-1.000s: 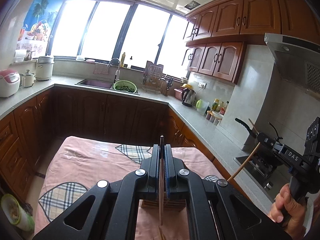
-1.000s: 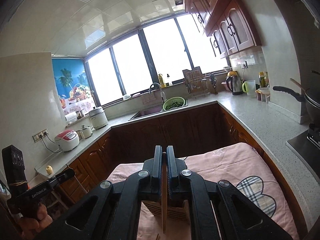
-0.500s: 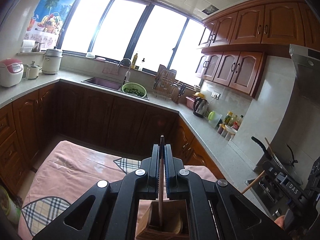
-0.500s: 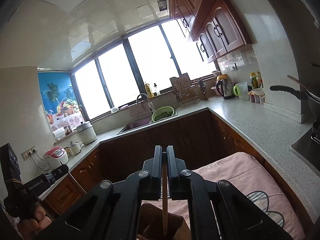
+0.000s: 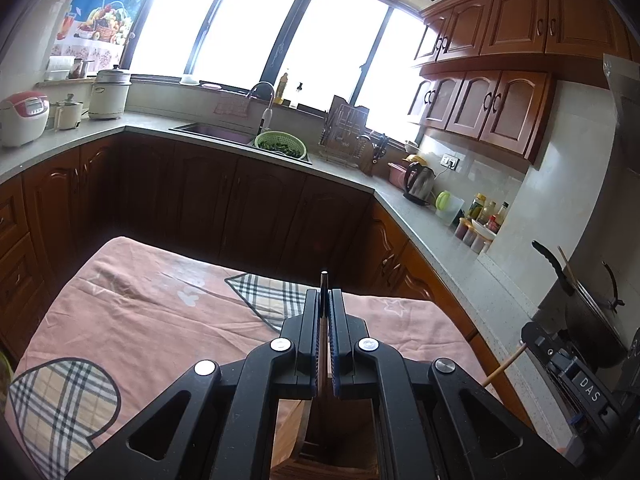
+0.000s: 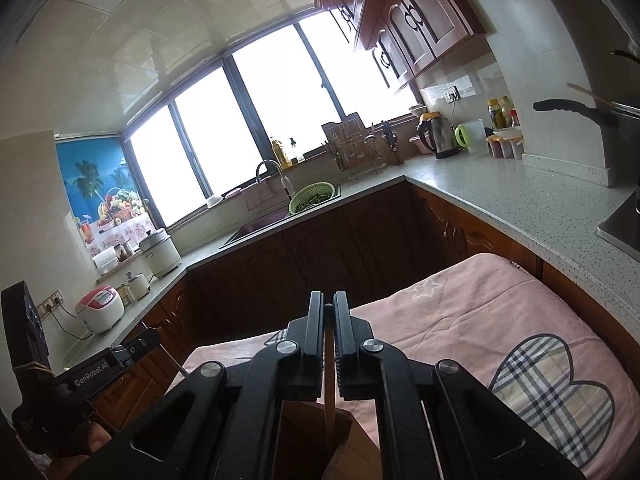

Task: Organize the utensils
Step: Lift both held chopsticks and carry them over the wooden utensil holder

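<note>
Here, each hand-held gripper — left (image 5: 324,312), right (image 6: 328,320) — pinches a chopstick (image 5: 322,344).

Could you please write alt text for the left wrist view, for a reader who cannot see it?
The left gripper is shut on a thin dark chopstick, held upright above an open wooden utensil holder on a pink cloth-covered table. Behind lie wooden cabinets, a sink with a green colander, and bright windows.

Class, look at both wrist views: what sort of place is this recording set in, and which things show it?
Almost certainly a home kitchen: a sink with a faucet set in the countertop, an electric kettle beside it, and wooden wall cabinets above.
</note>
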Tool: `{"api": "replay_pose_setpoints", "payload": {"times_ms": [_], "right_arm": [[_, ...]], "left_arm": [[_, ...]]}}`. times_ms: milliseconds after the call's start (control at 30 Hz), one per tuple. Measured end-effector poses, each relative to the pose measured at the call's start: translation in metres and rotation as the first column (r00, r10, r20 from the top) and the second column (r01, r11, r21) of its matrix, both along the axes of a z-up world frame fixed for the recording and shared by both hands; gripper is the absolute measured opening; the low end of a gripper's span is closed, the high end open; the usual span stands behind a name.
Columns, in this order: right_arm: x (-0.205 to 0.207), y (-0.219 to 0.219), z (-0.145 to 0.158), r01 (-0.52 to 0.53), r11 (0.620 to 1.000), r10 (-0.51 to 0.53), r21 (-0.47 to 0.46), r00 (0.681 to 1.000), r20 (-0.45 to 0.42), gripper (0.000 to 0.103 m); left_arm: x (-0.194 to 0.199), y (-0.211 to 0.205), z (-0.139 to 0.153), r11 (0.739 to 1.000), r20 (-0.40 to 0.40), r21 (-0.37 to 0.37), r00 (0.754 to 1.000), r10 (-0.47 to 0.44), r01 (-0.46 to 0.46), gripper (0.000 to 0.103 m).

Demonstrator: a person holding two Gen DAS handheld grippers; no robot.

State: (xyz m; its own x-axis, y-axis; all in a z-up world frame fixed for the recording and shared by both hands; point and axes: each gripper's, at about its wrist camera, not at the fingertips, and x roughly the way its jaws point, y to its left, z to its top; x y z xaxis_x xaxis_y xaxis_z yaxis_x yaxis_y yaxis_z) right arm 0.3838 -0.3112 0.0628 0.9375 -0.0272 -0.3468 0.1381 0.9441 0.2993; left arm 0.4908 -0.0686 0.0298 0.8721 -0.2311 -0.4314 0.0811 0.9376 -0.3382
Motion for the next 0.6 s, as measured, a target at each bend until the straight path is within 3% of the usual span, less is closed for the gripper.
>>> {"api": "replay_pose_setpoints", "payload": {"times_ms": [200,467,533,600], "right_arm": [[-0.001,-0.008,-0.001,0.004,1.0,-0.004,0.015,1.0,-0.008,0.004],[-0.001,-0.007,-0.001,0.0,1.0,0.0,0.02,1.0,-0.019,0.005],[0.0,-0.007,-0.002,-0.003,1.0,0.004,0.026,1.0,-0.029,0.009],[0.001,-0.007,-0.003,-0.009,0.999,0.01,0.034,0.999,-0.043,0.01]], "left_arm": [[0.01,0.007,-0.004,1.0,-0.012,-0.005,1.0,-0.001,0.001,0.003],[-0.008,0.026,-0.004,1.0,-0.012,0.013,1.0,-0.014,0.014,0.004],[-0.008,0.026,-0.004,1.0,-0.021,0.016,1.0,-0.015,0.015,0.004],[-0.008,0.028,-0.005,1.0,-0.033,0.006,0.999,-0.02,0.02,0.013]]}}
